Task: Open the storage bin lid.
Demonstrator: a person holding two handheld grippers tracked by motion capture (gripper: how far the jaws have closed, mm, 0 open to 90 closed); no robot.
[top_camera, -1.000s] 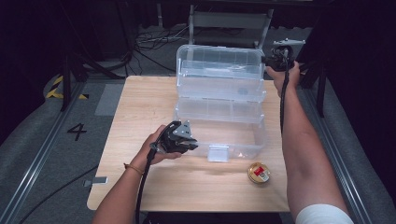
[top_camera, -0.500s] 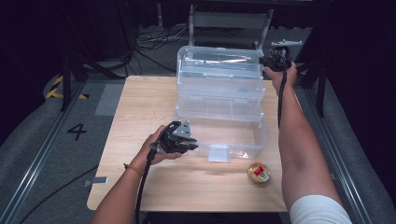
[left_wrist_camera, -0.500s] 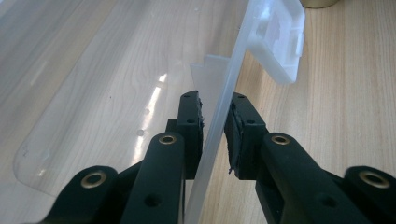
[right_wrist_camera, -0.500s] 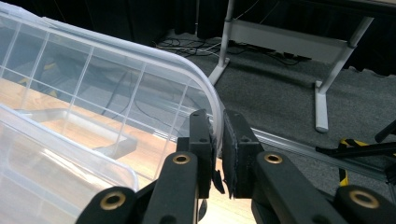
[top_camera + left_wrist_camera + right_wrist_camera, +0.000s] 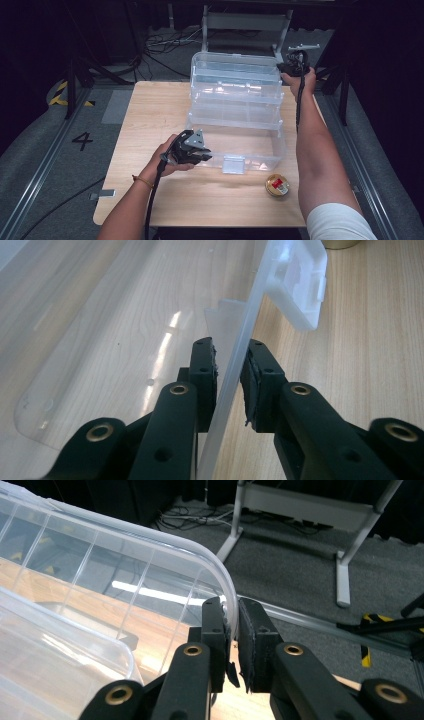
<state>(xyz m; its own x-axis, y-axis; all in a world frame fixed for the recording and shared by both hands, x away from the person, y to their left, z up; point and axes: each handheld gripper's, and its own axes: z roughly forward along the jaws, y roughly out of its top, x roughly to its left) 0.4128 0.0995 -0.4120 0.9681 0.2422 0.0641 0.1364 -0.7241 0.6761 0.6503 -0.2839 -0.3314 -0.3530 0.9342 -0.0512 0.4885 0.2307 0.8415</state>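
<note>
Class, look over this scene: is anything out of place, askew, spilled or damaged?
Nothing is spilled or broken. The clear box stands open, its lid raised, with the left gripper on the front wall and the right gripper on the lid's edge. A small tin sits alone beside it.

Lighting's pretty uneven: the wooden table (image 5: 150, 125) is lit bright from overhead while everything around it drops off into near black. There's glare streaking off the clear plastic box (image 5: 165, 347), and the high view looks soft and a bit grainy.

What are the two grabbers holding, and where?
Both hold the clear plastic box. The left gripper pinches its front wall's rim; the right gripper pinches the open lid at its corner edge.
</note>
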